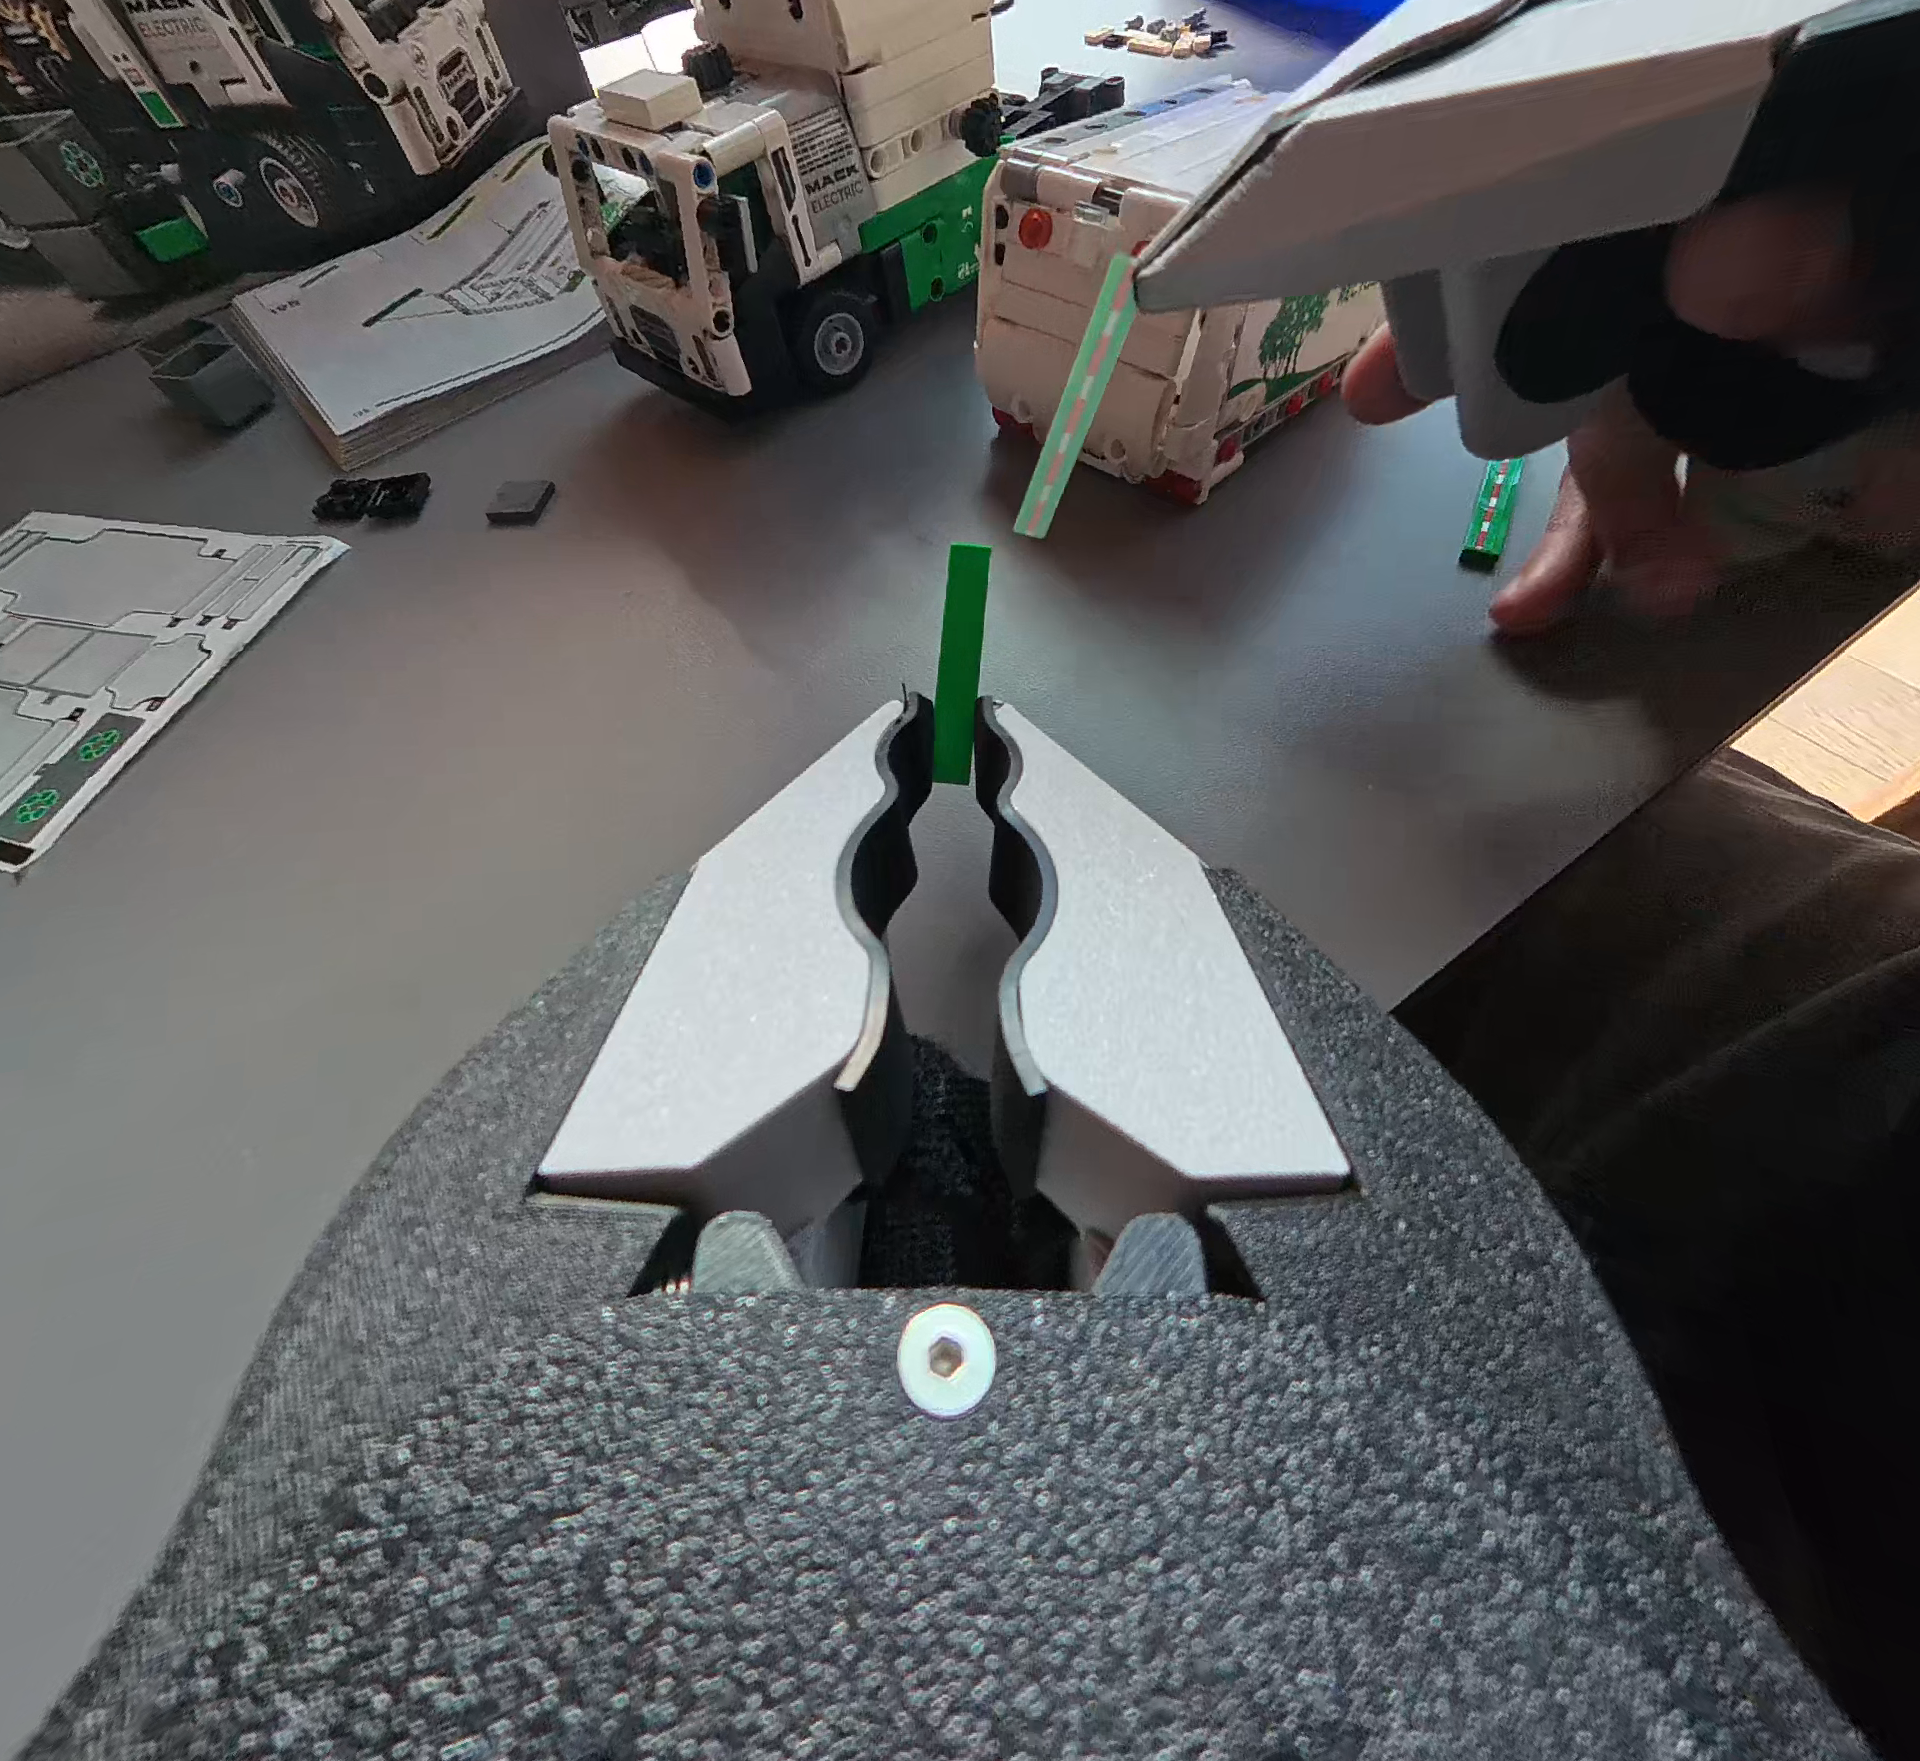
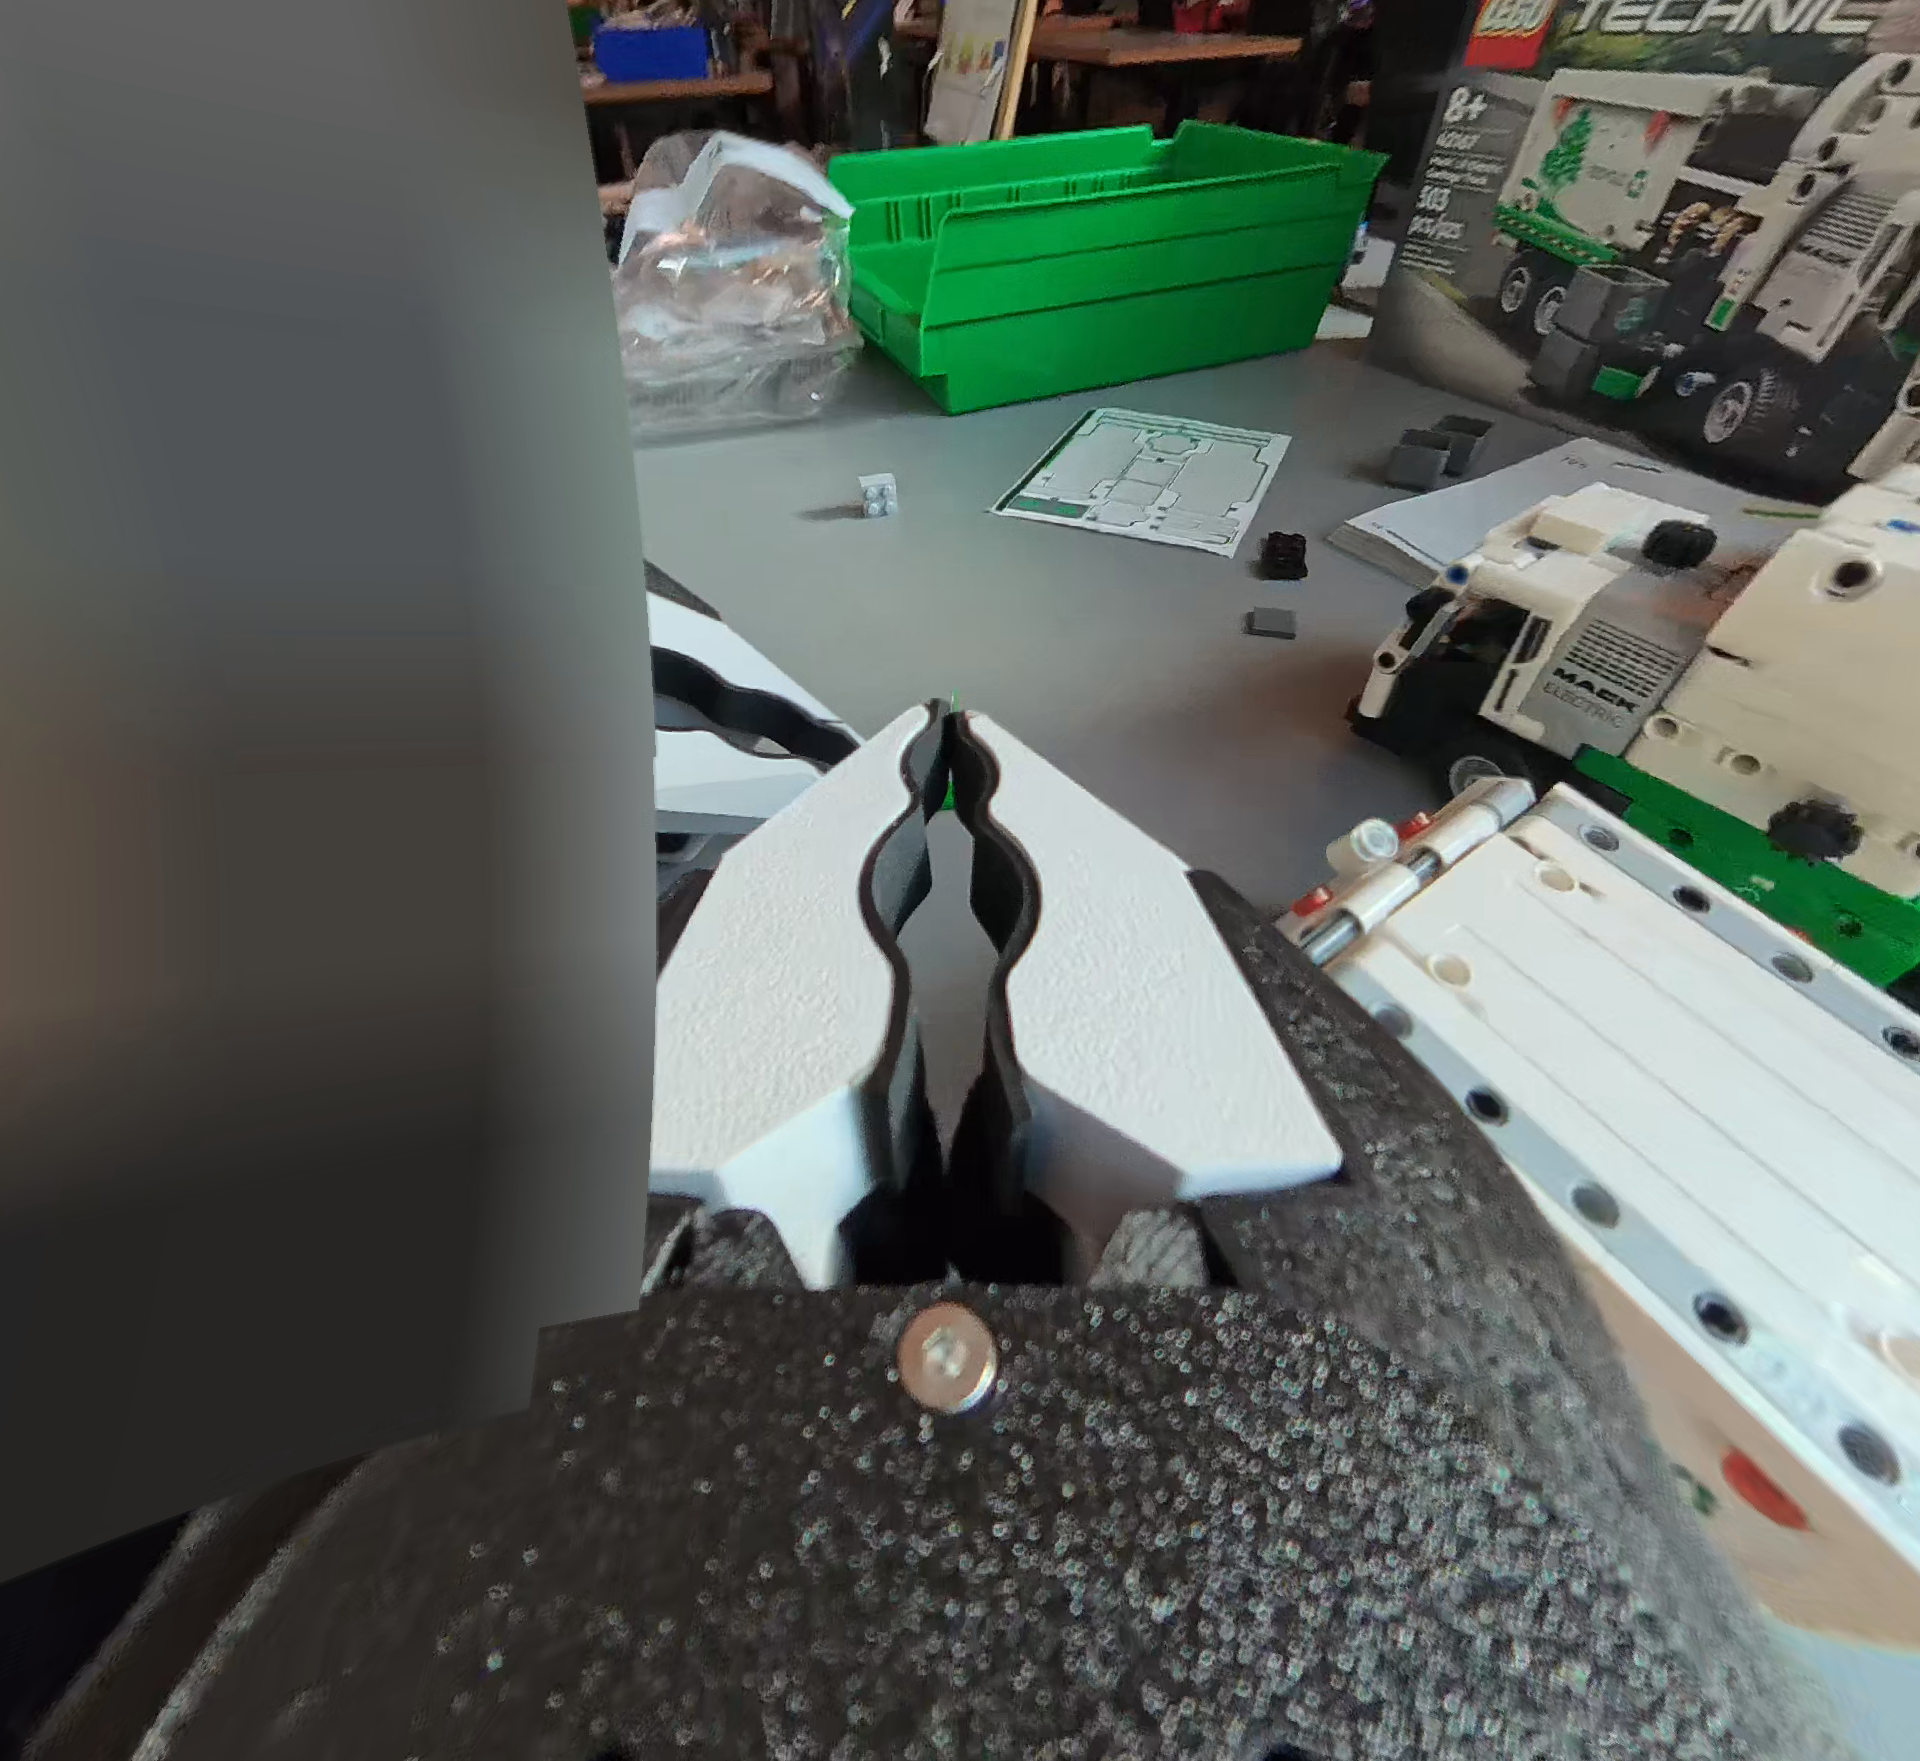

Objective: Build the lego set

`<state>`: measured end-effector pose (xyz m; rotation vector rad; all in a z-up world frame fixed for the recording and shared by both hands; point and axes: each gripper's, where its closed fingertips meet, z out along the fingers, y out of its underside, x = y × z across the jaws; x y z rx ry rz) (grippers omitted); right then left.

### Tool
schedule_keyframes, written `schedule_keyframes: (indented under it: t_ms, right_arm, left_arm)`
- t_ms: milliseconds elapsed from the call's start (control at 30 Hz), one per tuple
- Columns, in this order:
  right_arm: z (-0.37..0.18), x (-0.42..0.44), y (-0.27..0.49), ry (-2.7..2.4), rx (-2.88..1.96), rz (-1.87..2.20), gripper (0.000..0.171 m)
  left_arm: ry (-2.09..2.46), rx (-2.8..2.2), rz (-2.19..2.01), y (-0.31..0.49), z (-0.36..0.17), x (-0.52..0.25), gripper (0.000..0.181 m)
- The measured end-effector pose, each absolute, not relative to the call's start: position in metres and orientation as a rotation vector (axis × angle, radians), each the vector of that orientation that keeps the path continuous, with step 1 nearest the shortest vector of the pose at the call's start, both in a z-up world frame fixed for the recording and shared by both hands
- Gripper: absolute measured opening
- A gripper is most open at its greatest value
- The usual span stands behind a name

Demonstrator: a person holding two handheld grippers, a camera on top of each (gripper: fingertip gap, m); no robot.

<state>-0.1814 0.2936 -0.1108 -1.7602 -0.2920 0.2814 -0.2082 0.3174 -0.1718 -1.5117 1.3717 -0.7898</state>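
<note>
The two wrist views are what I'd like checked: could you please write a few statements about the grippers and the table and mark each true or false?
1. The left gripper is shut on a plain green strip. True.
2. The right gripper holds nothing. False: a striped sticker strip hangs from its tips.
3. The sticker sheet lies flat on the grey table. True.
4. The green bin is stacked on the truck model. False: it stands on the table, apart from it.
5. A second striped green piece lies on the table. True.
</note>
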Motion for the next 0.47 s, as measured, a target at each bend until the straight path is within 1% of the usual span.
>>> schedule_keyframes:
  t_ms: [33, 67, 133, 200, 467]
  right_arm:
    - [-0.108, -0.179, 0.292, -0.238, -1.752, 0.267, 0.0]
    - [-0.101, -0.176, 0.29, -0.182, -1.711, 0.264, 0.0]
    - [-0.106, -0.177, 0.29, -0.154, -1.72, 0.217, 0.0]
    - [-0.102, -0.175, 0.292, -0.199, -1.697, 0.104, 0.0]
    - [-0.116, -0.191, 0.3, -0.366, -1.755, -0.122, 0.0]
  left_arm:
    - [1.369, -1.516, -0.791, 0.318, -0.172, -0.208, 0.006]
    - [1.369, -1.515, -0.791, 0.318, -0.172, -0.208, 0.006]
    - [1.376, -1.51, -0.792, 0.317, -0.172, -0.208, 0.006]
    - [1.382, -1.513, -0.796, 0.317, -0.172, -0.208, 0.006]
    - [1.41, -1.496, -0.793, 0.315, -0.173, -0.208, 0.006]
